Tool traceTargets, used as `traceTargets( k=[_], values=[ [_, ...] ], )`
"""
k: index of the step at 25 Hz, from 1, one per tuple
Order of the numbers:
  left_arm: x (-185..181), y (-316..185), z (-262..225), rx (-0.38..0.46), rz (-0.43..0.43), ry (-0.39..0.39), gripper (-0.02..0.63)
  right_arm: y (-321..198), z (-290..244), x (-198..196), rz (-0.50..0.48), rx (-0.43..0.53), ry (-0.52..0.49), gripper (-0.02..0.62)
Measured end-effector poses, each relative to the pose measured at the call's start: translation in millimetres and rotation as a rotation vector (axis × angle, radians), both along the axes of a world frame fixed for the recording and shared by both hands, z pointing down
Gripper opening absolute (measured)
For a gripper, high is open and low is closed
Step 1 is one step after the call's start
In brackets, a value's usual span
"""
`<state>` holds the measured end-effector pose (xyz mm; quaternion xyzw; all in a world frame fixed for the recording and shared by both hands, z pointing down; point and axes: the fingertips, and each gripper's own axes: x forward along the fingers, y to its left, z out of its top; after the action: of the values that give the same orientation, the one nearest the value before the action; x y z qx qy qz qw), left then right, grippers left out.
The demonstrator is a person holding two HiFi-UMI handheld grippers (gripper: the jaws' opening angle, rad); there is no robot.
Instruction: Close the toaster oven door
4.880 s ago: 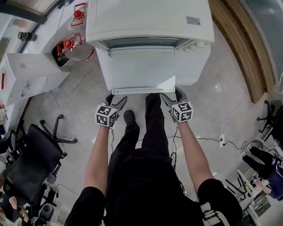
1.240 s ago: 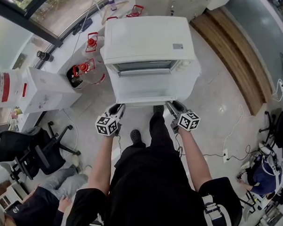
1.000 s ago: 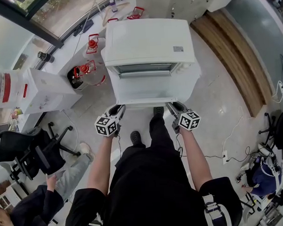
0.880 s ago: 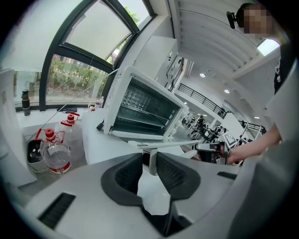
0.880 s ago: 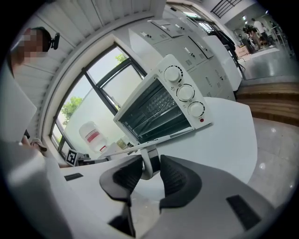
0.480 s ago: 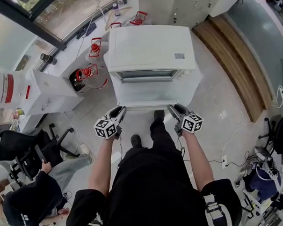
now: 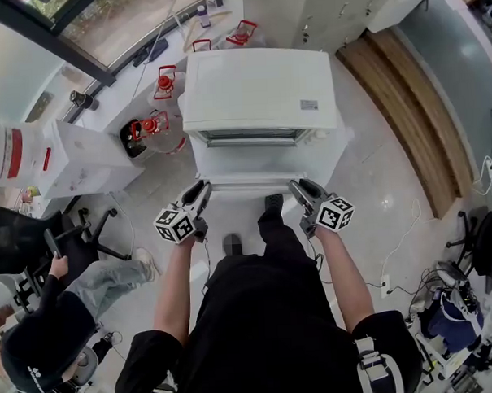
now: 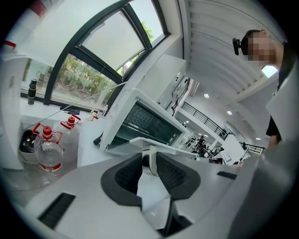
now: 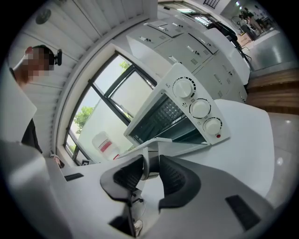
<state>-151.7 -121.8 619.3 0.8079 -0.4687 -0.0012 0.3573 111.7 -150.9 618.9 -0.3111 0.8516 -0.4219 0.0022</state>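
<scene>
A white toaster oven (image 7: 257, 85) stands in front of me, its door (image 7: 248, 157) hanging partly open and tilted up from flat. My left gripper (image 7: 201, 188) is shut on the left end of the door handle (image 7: 249, 184), and my right gripper (image 7: 298, 186) is shut on the right end. In the left gripper view the handle's white post (image 8: 148, 161) sits between the dark pads, with the open oven (image 8: 145, 123) beyond. The right gripper view shows the same grip (image 9: 152, 170), the door edge (image 9: 159, 142) above the jaws and three knobs (image 9: 200, 108) on the oven's front.
Water bottles with red caps (image 7: 149, 126) and a white box (image 7: 73, 154) stand at the left. A black office chair (image 7: 20, 242) and a seated person (image 7: 64, 322) are at the lower left. A wooden strip (image 7: 397, 103) runs along the right, with cables (image 7: 396, 283) on the floor.
The door has swung up from lying flat toward the oven, with both grippers staying on its handle. The person at the lower left has shifted.
</scene>
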Motion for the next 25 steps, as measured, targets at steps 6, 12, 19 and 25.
traceTargets(
  k=[6,12,19,25],
  values=[
    [0,-18,-13,0.043,-0.090,0.070,0.110,-18,-15,1,-0.031,0.007,-0.079,0.127],
    [3,-27,-18,0.059,-0.181,0.078,0.110,-28,-19,5,-0.107,-0.003,-0.138,0.130],
    [-3,-34,-20,0.073,-0.295,0.080,0.106,-37,-20,-4,-0.213,-0.013,-0.130,0.137],
    [-6,-42,-31,0.071,-0.320,0.121,0.106,-45,-31,-6,-0.185,-0.032,-0.143,0.137]
  ],
)
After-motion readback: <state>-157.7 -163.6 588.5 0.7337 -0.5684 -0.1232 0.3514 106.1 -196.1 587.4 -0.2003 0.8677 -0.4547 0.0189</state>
